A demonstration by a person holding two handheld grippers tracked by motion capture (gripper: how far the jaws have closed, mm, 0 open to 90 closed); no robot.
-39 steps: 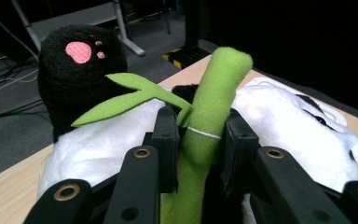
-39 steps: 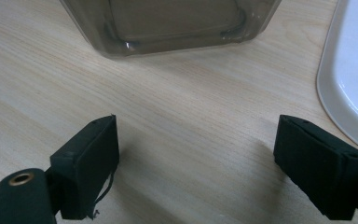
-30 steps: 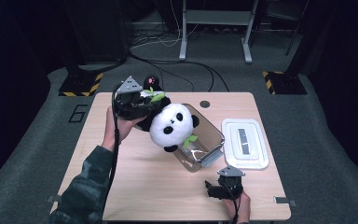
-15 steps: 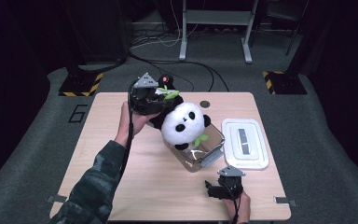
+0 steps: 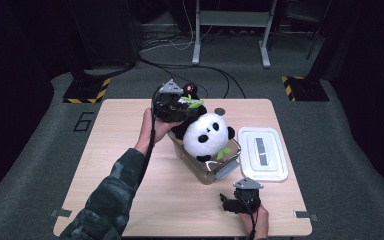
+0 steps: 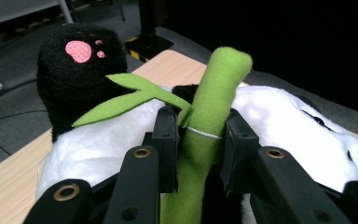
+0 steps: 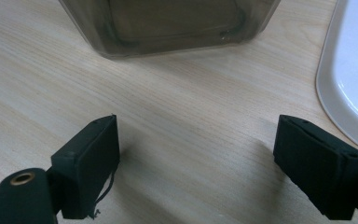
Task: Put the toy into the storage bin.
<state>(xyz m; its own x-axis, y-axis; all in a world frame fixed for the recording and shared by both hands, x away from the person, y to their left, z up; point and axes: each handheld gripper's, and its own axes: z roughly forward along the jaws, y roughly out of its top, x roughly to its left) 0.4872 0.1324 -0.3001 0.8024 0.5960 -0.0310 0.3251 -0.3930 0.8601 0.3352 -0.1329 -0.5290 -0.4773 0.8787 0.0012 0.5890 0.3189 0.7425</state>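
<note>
- Your left gripper (image 5: 172,102) sits toward twelve o'clock on the table (image 5: 105,150); in the left gripper view its jaws are clamped on the green bamboo stalk (image 6: 205,126) of the panda plush (image 5: 207,135).
- In that view the stalk rises straight up between the two pads, with one green leaf (image 6: 121,100) branching off toward ten o'clock across a black paw with a pink print (image 6: 79,65).
- In the high view, the panda lies over the open clear container (image 5: 220,167) near the table's middle, white head toward five o'clock, black legs up by your left gripper.
- The white lid (image 5: 264,154) lies flat just beside the container, at its three o'clock.
- Your right gripper (image 5: 241,199) rests low on the table at about five o'clock from the panda, jaws wide apart with nothing between them.
- In the right gripper view, bare wood lies between the pads, the container (image 7: 168,28) stands at twelve o'clock, and the lid's rim (image 7: 349,70) is at two o'clock.
</note>
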